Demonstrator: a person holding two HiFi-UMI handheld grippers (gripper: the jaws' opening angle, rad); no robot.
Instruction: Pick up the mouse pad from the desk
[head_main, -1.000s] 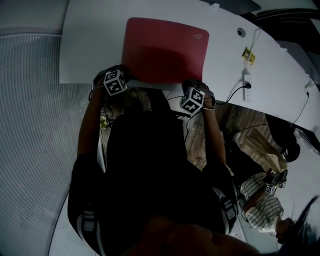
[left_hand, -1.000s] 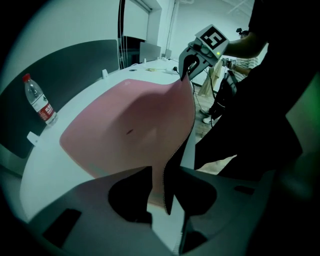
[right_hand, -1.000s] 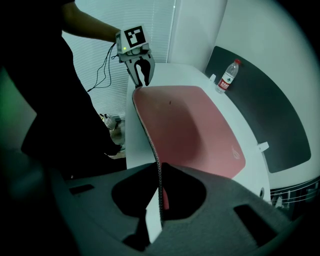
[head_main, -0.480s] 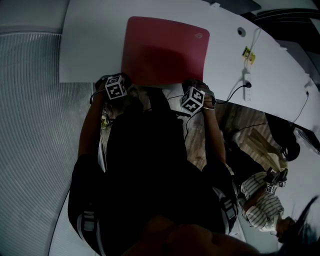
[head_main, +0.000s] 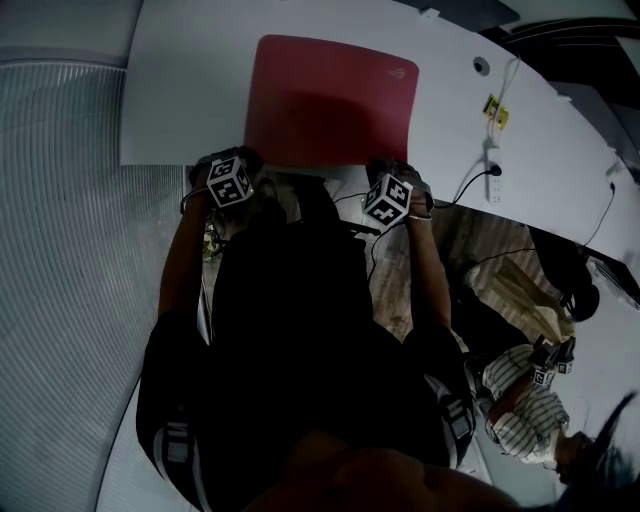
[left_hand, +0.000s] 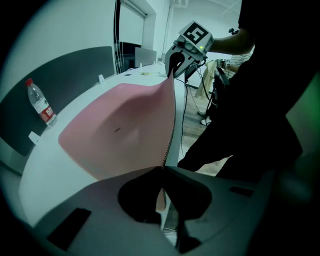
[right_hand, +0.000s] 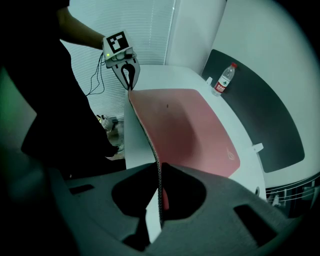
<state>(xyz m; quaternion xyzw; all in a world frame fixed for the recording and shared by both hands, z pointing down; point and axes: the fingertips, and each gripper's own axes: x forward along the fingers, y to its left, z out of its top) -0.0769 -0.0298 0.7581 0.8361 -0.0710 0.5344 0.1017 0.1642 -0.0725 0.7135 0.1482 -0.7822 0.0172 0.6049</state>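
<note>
Left tool, just closed, and right tool pinch the mouse pad edge; we see jaws only in gripper views.

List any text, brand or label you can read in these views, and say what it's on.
No words can be read in any view.
Emblem in a corner of the mouse pad: a symbol only, no legible letters.
Red label on the water bottle: print too blurred.
Marker cubes: black-and-white square patterns, no words.
Yellow tag by the cable: too small to read.
</note>
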